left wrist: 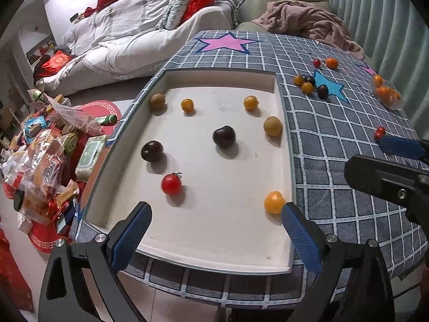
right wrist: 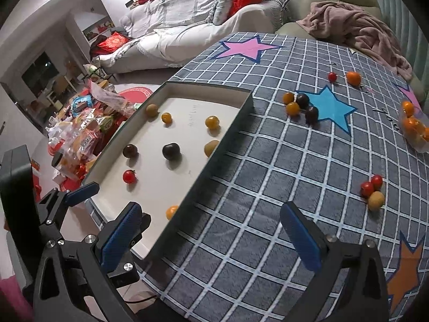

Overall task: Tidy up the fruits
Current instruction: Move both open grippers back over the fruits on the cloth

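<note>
Nearest to the lens, the left gripper stands wide open with its blue ribbed pads spread apart and nothing between them. It hovers above the near edge of the shallow white rectangular tray, probably because fruit is dropped into the tray from this side.

Inside the tray the fruits lie well apart from each other. From the left I see a brownish-green round fruit in the far corner, a dark purple round fruit, a red cherry tomato with a small stem, a small orange tomato, a second dark purple fruit near the middle, and an orange round fruit just beside the right pad. The loose spacing suggests that each one rolls a little where it lands, so nothing is sorted by colour yet.

To the right, on the grey checked tablecloth with coloured stars, the right gripper is also spread wide and holds nothing. Further right, two red tomatoes with a yellowish fruit wait close together; I think this cluster is the natural next target. More orange and dark fruits rest beside the blue star, and a clear plastic bag of orange fruits lies at the far right edge.
</note>
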`<state>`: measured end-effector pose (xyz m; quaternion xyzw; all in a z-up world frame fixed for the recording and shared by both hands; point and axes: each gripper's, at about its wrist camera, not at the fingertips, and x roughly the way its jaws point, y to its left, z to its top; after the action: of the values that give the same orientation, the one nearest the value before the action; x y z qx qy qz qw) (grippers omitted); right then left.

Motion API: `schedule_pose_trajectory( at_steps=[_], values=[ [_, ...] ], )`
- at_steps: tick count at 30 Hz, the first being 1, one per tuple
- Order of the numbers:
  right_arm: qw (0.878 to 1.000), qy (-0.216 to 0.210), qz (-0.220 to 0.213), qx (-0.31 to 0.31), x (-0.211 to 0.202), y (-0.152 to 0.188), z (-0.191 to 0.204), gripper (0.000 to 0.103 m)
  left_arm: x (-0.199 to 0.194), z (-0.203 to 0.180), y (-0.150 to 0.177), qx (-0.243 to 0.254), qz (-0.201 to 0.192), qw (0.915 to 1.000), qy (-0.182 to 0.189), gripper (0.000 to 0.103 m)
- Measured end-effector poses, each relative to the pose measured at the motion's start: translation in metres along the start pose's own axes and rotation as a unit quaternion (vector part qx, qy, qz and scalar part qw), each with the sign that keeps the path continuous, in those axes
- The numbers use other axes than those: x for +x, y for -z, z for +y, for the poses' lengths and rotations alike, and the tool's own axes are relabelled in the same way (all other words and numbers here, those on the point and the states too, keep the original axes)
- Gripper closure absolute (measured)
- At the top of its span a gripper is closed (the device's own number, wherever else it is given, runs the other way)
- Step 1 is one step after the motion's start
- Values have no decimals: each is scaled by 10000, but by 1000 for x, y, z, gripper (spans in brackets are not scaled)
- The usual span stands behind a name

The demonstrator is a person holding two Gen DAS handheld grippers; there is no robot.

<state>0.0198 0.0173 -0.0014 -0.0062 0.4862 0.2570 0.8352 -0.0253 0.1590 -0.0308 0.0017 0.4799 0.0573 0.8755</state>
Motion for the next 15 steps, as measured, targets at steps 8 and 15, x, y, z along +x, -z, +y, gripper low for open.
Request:
schedule_pose_trajectory(
  at_steps=[8, 15],
  values=[
    [10000, 2, 2, 26, -3, 7, -9, 0, -3, -14, -1, 176, 6, 9998, -41, 5],
    [9985, 384, 15, 382, -12, 22, -58, 0, -7, -47, -12, 525, -95, 9984, 183, 5]
  ],
)
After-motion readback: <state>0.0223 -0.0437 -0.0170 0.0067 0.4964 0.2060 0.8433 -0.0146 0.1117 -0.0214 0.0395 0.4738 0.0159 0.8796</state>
